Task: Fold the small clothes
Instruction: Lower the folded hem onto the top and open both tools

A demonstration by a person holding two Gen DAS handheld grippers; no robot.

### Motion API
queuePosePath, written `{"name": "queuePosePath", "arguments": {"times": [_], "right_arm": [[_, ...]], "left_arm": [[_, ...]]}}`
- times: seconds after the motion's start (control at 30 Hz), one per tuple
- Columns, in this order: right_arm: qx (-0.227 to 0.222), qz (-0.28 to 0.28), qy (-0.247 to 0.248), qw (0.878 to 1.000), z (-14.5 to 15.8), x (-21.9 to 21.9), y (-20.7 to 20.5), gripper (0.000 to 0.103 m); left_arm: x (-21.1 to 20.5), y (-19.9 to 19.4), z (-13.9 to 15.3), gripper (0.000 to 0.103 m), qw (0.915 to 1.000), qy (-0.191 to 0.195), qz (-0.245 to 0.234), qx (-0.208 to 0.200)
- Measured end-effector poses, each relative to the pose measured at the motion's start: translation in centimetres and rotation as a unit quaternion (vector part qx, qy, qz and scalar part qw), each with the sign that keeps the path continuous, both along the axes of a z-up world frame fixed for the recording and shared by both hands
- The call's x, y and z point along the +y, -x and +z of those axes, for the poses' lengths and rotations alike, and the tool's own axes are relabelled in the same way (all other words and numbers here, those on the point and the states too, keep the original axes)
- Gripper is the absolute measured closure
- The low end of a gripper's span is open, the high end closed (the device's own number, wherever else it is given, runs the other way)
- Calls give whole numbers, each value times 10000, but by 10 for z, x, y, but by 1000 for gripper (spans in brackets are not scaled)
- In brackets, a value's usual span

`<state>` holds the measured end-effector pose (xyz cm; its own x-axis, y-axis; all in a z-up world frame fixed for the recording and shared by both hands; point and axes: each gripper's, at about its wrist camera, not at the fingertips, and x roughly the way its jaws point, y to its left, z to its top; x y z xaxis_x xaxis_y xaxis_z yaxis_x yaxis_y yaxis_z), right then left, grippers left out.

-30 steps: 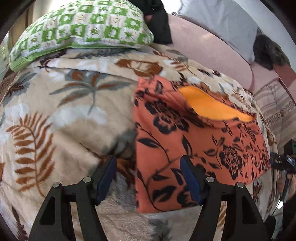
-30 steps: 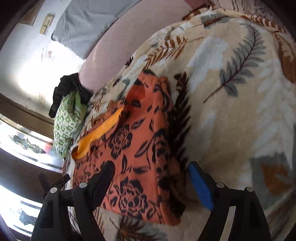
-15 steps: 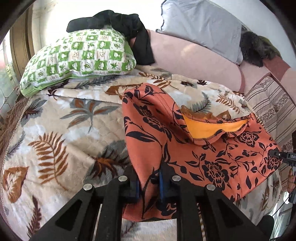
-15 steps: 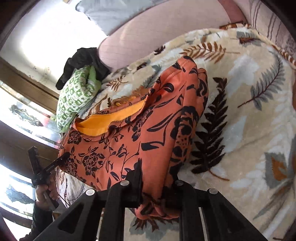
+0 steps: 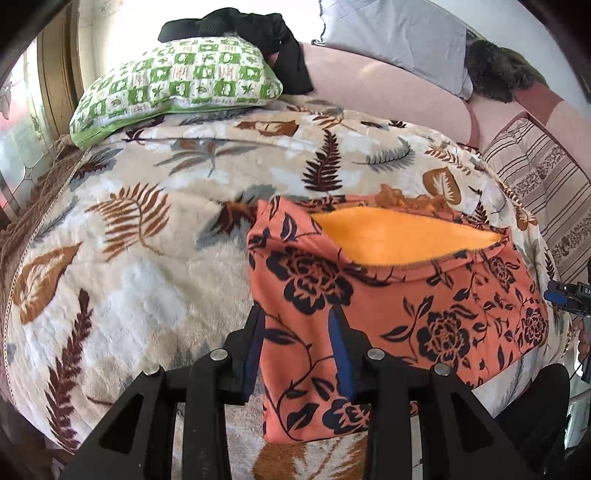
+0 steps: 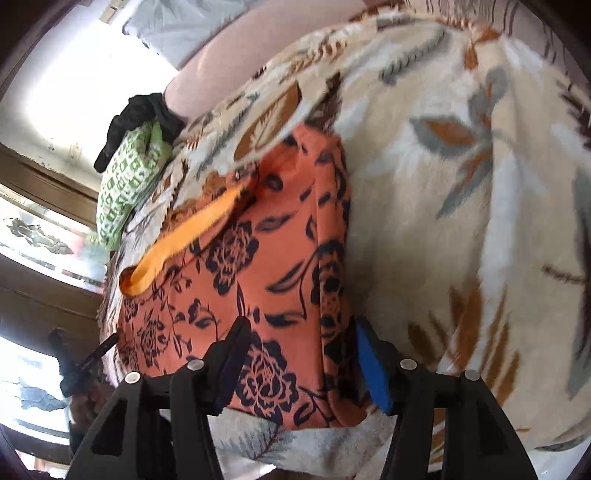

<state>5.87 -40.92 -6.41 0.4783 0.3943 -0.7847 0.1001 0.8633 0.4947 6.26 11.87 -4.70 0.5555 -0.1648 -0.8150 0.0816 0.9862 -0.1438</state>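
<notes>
An orange garment point(image 5: 406, 295) with black flowers and a yellow lining lies folded on the leaf-print blanket point(image 5: 129, 258). My left gripper point(image 5: 297, 343) hovers over its near left corner. Its jaws are opening, with the cloth's edge lying slack between the blue pads, which do not press on it. In the right wrist view, the same garment point(image 6: 258, 258) lies under my right gripper point(image 6: 301, 358). Those jaws are also opening, straddling the folded right edge without pinching it. The other gripper shows small at the frame edges: the right gripper point(image 5: 565, 295) and the left gripper point(image 6: 81, 354).
A green-and-white checked pillow point(image 5: 177, 85) with a black cloth point(image 5: 258, 26) on it lies at the back left. A grey pillow point(image 5: 399, 33) leans on the pink backrest point(image 5: 369, 88). A striped cushion point(image 5: 543, 184) is at the right. A window runs along the left side.
Both grippers closed on the garment's near corners, lifted and carried them, and have now parted. The garment lies flat and folded, further from the green pillow.
</notes>
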Motion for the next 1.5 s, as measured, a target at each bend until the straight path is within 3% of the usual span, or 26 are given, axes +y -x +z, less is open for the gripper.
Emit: {"name": "queuePosePath", "arguments": {"times": [0.07, 0.13, 0.2, 0.37, 0.43, 0.47, 0.5, 0.53, 0.57, 0.6, 0.63, 0.73, 0.8, 0.87, 0.97, 1.03, 1.1, 1.13, 1.17, 1.2, 1.27, 1.3, 1.37, 1.43, 1.5], "right_arm": [[-290, -15, 13, 9996, 19, 2, -7, 42], [-290, 399, -381, 9981, 21, 14, -21, 40], [106, 847, -623, 9944, 9, 34, -42, 38], [923, 1915, -452, 9761, -15, 81, -92, 38], [1124, 2193, -251, 9688, -21, 90, -122, 38], [1035, 2099, -80, 9722, -25, 86, -137, 38], [834, 1862, -27, 9790, -20, 77, -156, 38], [592, 1335, -86, 9892, -16, 60, -170, 38], [409, 507, -345, 9973, -14, 36, -178, 38], [298, -112, -755, 9966, -15, 16, -177, 38], [236, -255, -1035, 9940, -15, 10, -171, 38], [-62, 404, -663, 9970, -3, 32, -134, 38], [-109, 772, -335, 9964, 3, 42, -99, 37], [-60, 1045, -396, 9937, 2, 51, -74, 36], [211, 1606, -492, 9856, -11, 67, -61, 33], [409, 1581, -548, 9851, -25, 67, -61, 33], [411, 1300, -499, 9894, -32, 63, -70, 33], [359, 1096, -392, 9925, -34, 58, -76, 33], [366, 790, -393, 9954, -35, 45, -78, 33], [406, 534, -555, 9962, -37, 38, -84, 33], [373, 403, -851, 9949, -36, 24, -81, 33], [321, 408, -777, 9956, -33, 20, -78, 33], [209, 441, -720, 9962, -28, 17, -75, 33], [142, 552, -805, 9951, -22, 19, -76, 33], [141, 776, -1059, 9912, -20, 32, -84, 33]], "left_arm": [[-5, -10, -2, 66, 9996, 143, -212, 94], [-16, -25, -14, 66, 9983, -22, -466, 359], [-28, -38, -28, 66, 9946, -141, -760, 689], [-47, -83, -35, 66, 9846, -454, -1357, 1003], [-38, -114, -29, 66, 9906, -451, -990, 825], [-24, -131, -26, 66, 9958, -309, -499, 710], [-5, -144, -26, 66, 9977, -216, 198, 609], [13, -151, -27, 64, 9943, -115, 871, 603], [30, -153, -29, 64, 9886, 135, 1348, 653], [41, -148, -30, 64, 9853, 441, 1515, 655], [47, -140, -28, 64, 9846, 626, 1529, 576], [35, -110, -16, 62, 9940, 289, 1021, 247], [23, -89, -10, 52, 9981, 199, 562, 122], [1, -84, -12, 34, 9997, 132, -94, 209], [-33, -98, -32, 33, 9951, -249, -745, 607], [-40, -115, -47, 33, 9930, -504, -702, 811], [-25, -137, -64, 33, 9886, -1252, 51, 836], [-4, -143, -68, 30, 9905, -811, 518, 980], [16, -144, -69, 30, 9898, -81, 876, 1121], [29, -142, -68, 31, 9864, 200, 1158, 1152], [39, -136, -55, 32, 9867, -325, 1384, 786], [42, -132, -46, 32, 9867, -538, 1423, 573], [48, -127, -33, 32, 9892, -397, 1358, 382], [43, -125, -25, 32, 9950, -93, 935, 344], [20, -126, -25, 32, 9980, -448, 347, 272]]}}
